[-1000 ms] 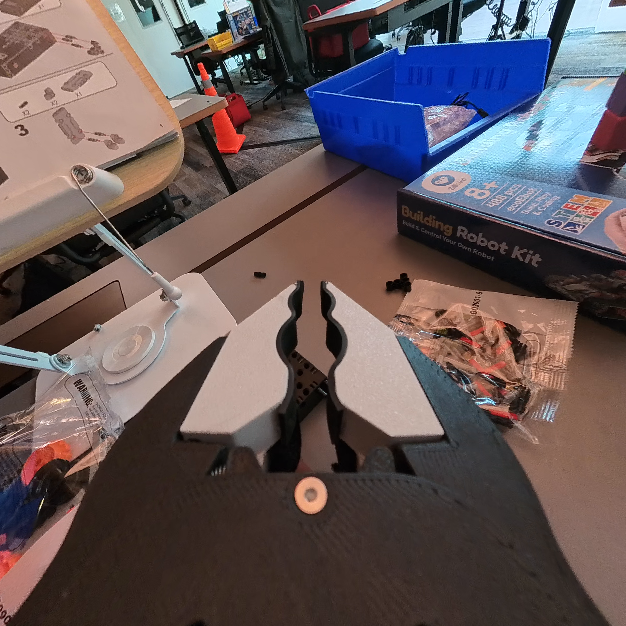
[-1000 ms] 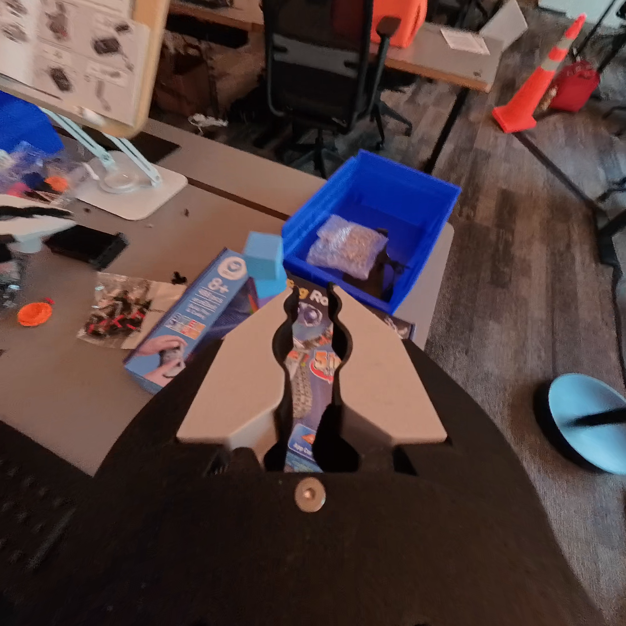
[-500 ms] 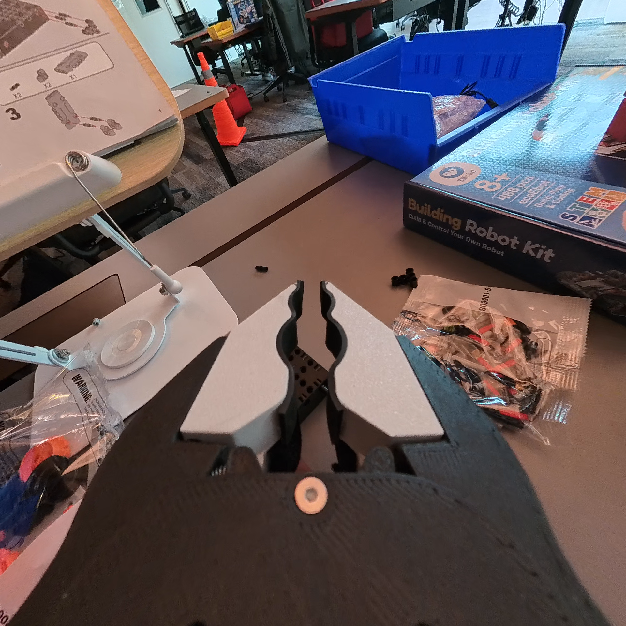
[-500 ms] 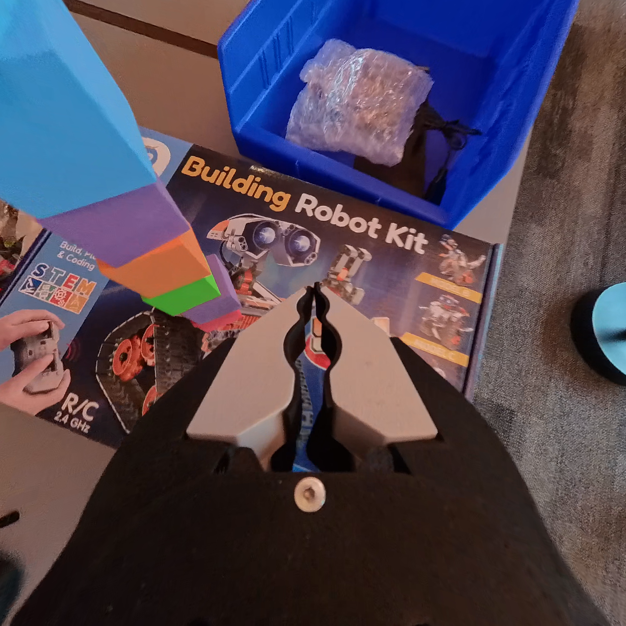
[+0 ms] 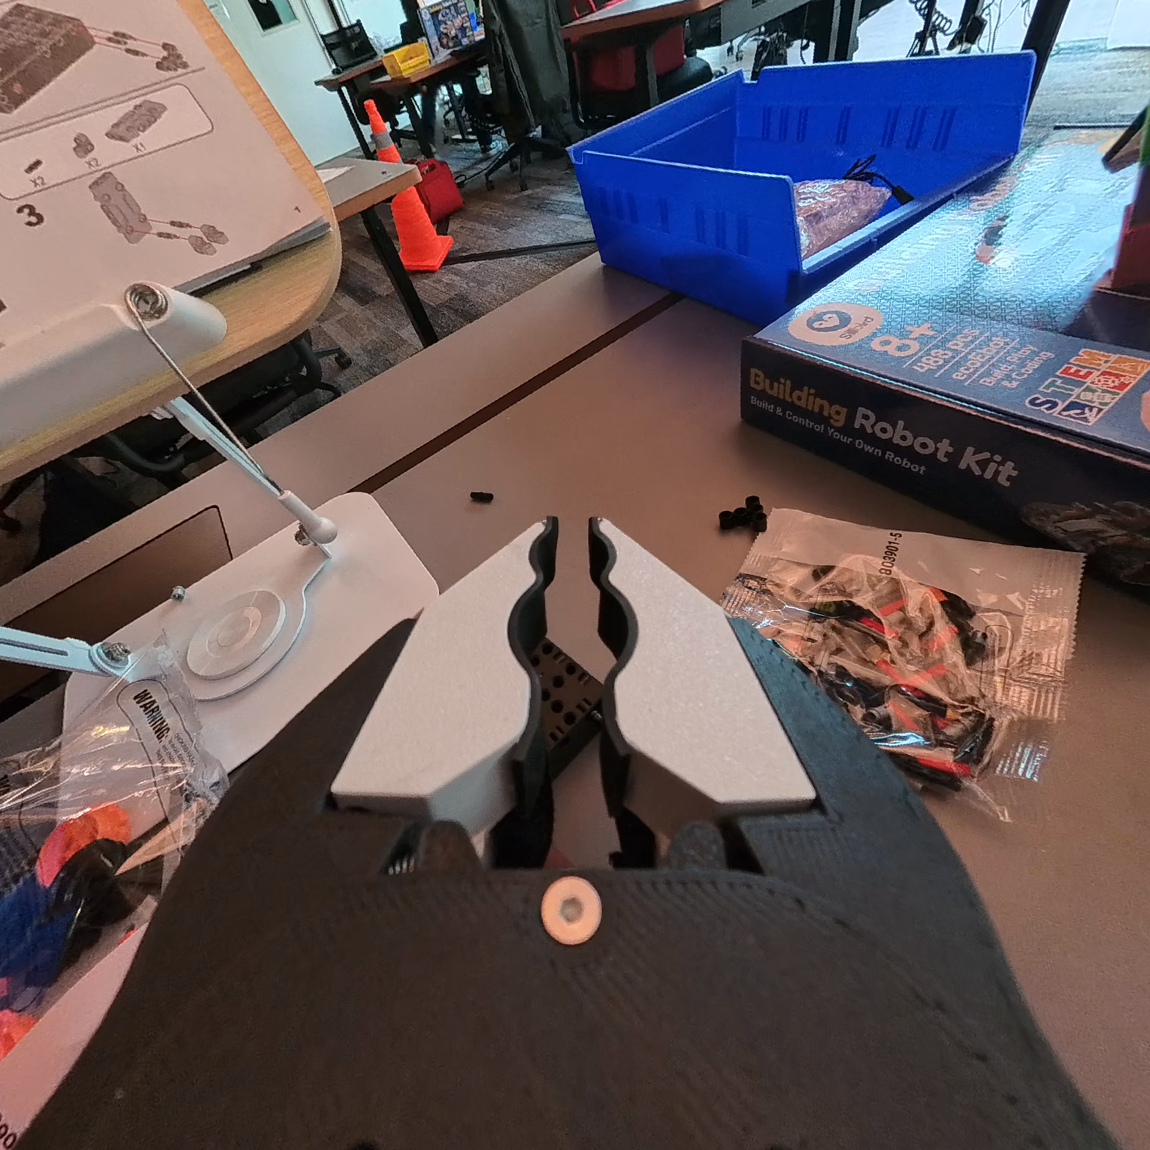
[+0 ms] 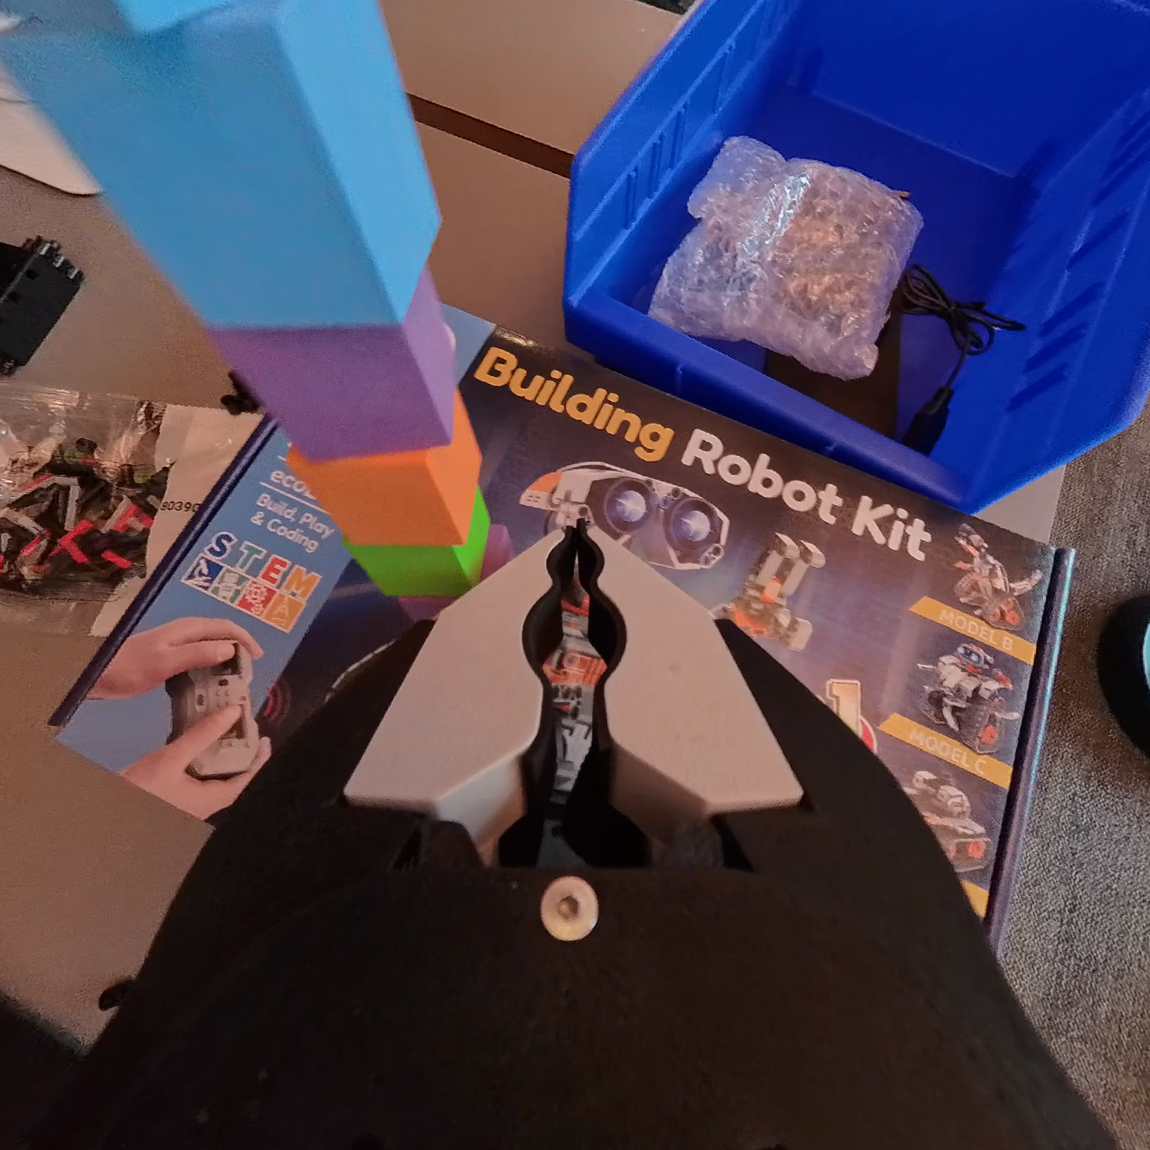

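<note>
My left gripper [image 5: 572,526] is low over the grey table, shut on a black perforated part [image 5: 563,684] that shows between its jaws; the part's end also shows in the right wrist view [image 6: 31,299]. My right gripper [image 6: 575,529] is shut and empty, its tips touching, just above the lid of a blue robot kit box [image 6: 778,560]. A tower of coloured blocks [image 6: 348,373], light blue, purple, orange and green from the top down, stands on the box just left of my right gripper. The box also shows in the left wrist view [image 5: 933,386].
A blue bin [image 6: 1058,311] beyond the box holds a bubble-wrapped bundle [image 6: 784,255] and a black cable. A clear bag of small parts [image 5: 902,659] lies right of my left gripper. A white book stand [image 5: 348,597] holds an instruction booklet [image 5: 124,124]. Another parts bag [image 5: 93,809] lies at left. The left gripper's tips are roughly 30 cm from the right gripper's.
My right gripper has dropped close over the kit box, beside the block tower, and its jaws have closed to touching. My left gripper has barely moved and keeps its grip.
</note>
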The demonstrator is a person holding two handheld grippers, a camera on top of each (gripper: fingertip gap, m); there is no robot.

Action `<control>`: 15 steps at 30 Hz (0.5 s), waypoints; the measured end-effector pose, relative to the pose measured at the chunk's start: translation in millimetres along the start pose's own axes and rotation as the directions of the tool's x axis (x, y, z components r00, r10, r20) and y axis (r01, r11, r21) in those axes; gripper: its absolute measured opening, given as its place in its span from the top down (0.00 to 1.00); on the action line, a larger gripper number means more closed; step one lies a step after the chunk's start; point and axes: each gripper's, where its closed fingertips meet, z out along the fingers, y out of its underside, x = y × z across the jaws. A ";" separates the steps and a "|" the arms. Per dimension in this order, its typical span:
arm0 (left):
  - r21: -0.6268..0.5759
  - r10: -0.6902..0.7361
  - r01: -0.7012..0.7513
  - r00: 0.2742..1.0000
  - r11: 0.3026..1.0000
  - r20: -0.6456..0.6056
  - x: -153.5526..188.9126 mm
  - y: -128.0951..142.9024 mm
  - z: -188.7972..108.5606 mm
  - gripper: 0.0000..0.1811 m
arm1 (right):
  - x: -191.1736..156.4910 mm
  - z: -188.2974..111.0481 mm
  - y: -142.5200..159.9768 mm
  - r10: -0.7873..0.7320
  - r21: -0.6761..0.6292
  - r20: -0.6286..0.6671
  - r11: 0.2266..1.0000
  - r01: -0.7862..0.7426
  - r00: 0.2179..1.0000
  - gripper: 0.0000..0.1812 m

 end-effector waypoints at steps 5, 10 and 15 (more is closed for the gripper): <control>0.005 -0.011 0.011 1.000 1.000 0.010 -4.6 -0.2 -1.7 0.95 | -13.4 -3.6 -10.3 -0.038 0.022 -0.015 0.999 0.038 0.999 1.00; 0.008 -0.020 0.020 1.000 1.000 0.014 -7.2 -0.9 -2.2 0.95 | -18.5 -14.5 -17.4 -0.047 0.062 -0.013 0.997 0.047 0.999 1.00; 0.007 -0.015 0.015 1.000 1.000 0.016 -6.9 -0.7 -2.2 0.95 | -21.2 -26.2 -23.4 -0.058 0.106 -0.018 0.993 0.060 0.998 0.99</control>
